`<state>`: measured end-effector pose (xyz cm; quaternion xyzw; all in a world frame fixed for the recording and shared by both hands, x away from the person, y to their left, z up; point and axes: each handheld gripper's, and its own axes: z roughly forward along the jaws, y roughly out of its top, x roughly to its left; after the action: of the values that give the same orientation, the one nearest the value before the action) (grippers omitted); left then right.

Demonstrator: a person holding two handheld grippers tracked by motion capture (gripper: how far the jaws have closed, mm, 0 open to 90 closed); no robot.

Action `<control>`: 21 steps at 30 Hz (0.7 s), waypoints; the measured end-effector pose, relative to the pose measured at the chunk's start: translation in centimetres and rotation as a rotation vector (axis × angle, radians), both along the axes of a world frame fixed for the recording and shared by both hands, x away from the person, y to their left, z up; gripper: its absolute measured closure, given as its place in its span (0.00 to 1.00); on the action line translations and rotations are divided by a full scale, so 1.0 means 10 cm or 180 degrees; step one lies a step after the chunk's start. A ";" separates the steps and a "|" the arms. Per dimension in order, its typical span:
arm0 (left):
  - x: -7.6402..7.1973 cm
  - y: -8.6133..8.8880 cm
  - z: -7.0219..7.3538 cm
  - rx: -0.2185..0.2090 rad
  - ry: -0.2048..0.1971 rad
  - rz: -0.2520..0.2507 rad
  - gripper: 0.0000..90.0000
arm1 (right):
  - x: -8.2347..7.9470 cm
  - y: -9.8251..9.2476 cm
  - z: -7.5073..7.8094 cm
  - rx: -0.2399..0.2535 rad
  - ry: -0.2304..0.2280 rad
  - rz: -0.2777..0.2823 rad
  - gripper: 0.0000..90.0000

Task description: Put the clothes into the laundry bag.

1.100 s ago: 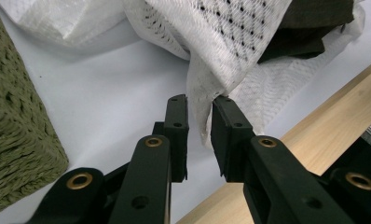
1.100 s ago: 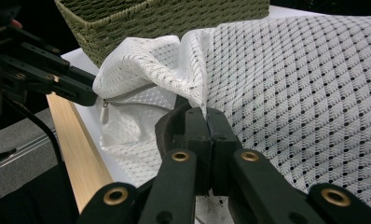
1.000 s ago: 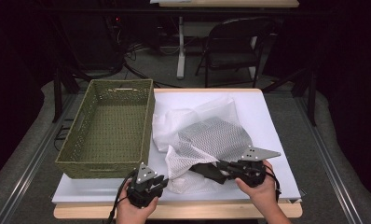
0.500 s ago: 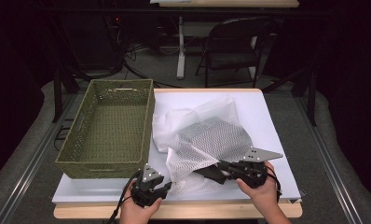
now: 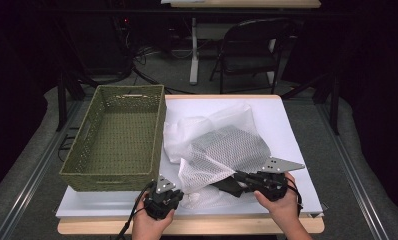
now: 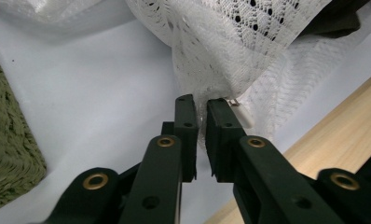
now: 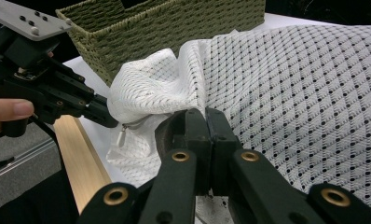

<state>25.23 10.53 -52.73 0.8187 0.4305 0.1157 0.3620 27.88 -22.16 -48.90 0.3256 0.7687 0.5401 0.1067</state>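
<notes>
We see a white mesh bag point(image 5: 222, 155) on the table's white sheet point(image 5: 292, 130), at 3 o'clock from a woven basket point(image 5: 117, 135). Our left gripper point(image 6: 200, 109) pinches its bunched near edge; our right gripper point(image 7: 206, 122) pinches mesh alongside. It looks light, limp and snag-prone, so gathered hems seem the best hold.

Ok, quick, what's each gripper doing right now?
Left gripper: shut on the mesh bag, pinching its edge.
Right gripper: shut on the mesh bag too.

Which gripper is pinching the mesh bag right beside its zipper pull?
The left gripper: the white zipper pull sits against its jaw. The right gripper grips the mesh bag farther along.
</notes>
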 end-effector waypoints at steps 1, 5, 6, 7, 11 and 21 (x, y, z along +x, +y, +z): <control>-0.01 0.00 0.02 -0.0013 -0.0028 0.0014 0.90 | 0.00 0.00 0.00 0.0002 0.0001 -0.0003 1.00; -0.09 0.00 0.19 -0.0111 -0.0122 -0.0004 0.84 | 0.00 0.00 0.03 0.0005 -0.0004 0.0003 1.00; -0.10 -0.01 0.24 -0.0146 -0.0145 -0.0019 0.83 | 0.02 0.00 0.04 -0.0004 -0.0040 0.0008 1.00; -0.11 -0.02 0.28 -0.0179 -0.0159 -0.0033 0.82 | 0.02 -0.01 0.06 0.0006 -0.0031 0.0006 1.00; -0.17 -0.13 0.47 -0.0291 -0.0215 -0.0222 0.76 | 0.05 0.00 0.12 0.0031 -0.0065 0.0001 1.00; 0.00 -0.72 0.34 -0.0375 -0.0114 -0.0515 0.54 | 0.11 0.04 0.17 0.0042 -0.0071 0.0018 1.00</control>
<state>25.22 3.30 -49.31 0.8258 0.3625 0.0752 0.4254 28.94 -21.72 -47.24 0.3180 0.7648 0.5490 0.1117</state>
